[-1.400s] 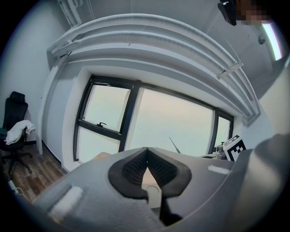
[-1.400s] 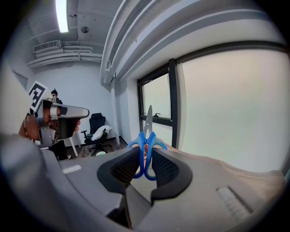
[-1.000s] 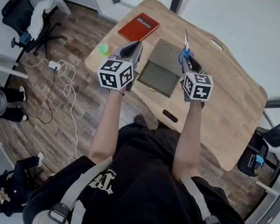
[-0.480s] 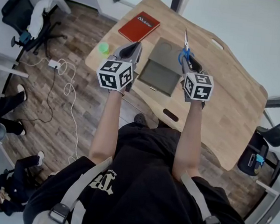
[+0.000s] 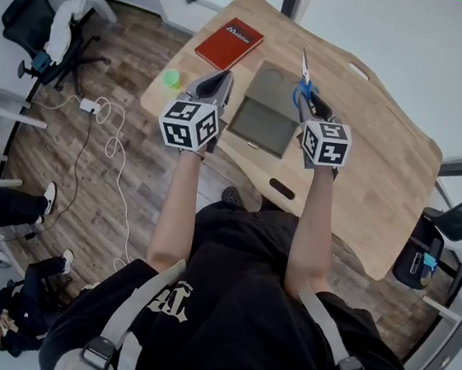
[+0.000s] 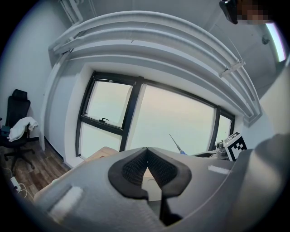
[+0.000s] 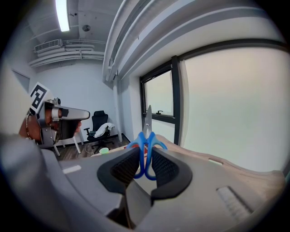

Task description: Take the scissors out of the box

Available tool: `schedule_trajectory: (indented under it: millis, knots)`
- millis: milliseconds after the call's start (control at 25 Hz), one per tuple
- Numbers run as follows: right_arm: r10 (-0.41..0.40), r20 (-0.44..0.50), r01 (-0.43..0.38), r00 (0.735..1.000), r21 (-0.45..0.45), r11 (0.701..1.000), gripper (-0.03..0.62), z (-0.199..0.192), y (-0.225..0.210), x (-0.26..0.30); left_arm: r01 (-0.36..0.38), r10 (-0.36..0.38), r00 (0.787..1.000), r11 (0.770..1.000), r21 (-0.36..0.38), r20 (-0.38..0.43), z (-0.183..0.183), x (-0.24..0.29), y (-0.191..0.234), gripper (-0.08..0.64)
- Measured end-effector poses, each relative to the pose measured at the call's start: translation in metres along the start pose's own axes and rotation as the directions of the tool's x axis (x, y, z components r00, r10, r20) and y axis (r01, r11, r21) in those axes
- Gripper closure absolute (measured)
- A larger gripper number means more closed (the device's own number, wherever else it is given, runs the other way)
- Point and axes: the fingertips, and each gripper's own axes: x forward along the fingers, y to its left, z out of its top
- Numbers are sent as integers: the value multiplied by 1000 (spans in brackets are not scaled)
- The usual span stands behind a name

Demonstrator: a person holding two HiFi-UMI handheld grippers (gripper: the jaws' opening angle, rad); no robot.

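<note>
Table surface: wooden table (image 5: 381,180) is lying under both grippers; its rounded near edge is running diagonally just ahead of the person's body, and bare wood is lying open to the right of the box.
Table load: grey box (image 5: 263,121) is lying open and flat near the table's middle; red book (image 5: 229,44) is lying beyond it toward the far left corner; small green object (image 5: 171,80) is sitting at the left edge.
Floor margin: wood floor is showing left of the table, where an office chair (image 5: 42,26) and a white cable (image 5: 111,141) are taking up room.
Far boundary: window (image 6: 172,122) is spanning the wall beyond the table.
Left gripper: left gripper (image 5: 222,79) is hovering at the box's left edge, pointing away from the person; its pads (image 6: 131,165) are pressing together at the tips with nothing between them.
Right gripper: right gripper (image 5: 310,106) is hovering at the box's right edge, tilting slightly downward; its pads (image 7: 124,170) are pinching the blue handles.
Scissors: scissors (image 7: 146,136) are sitting in the right gripper's grip, out of the box, blades together and pointing away from the person past the jaw tips.
Arms: left forearm (image 5: 177,207) and right forearm (image 5: 314,223) are reaching forward side by side, well apart, with the box lying between the two grippers.
</note>
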Motion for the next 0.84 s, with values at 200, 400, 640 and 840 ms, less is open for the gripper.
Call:
schedule_trajectory:
  millis: [200, 400, 640, 840]
  knots:
    - [0, -2, 0, 1000, 4, 1000, 503, -2, 0, 0, 0, 0, 1000, 1000, -6, -2, -1, -1, 1, 561]
    - [0, -3, 0, 1000, 4, 1000, 503, -4, -1, -1, 1, -1, 1000, 1000, -7, -1, -3, -1, 0, 561]
    - [2, -2, -2, 1000, 2, 1000, 503, -5, 2, -6, 4, -4, 1000, 1000, -7, 2, -3, -3, -4, 561]
    - [-1, -5, 1, 1000, 5, 1000, 503, -8, -2, -5, 6, -6, 1000, 1000, -5, 2, -4, -1, -4, 561]
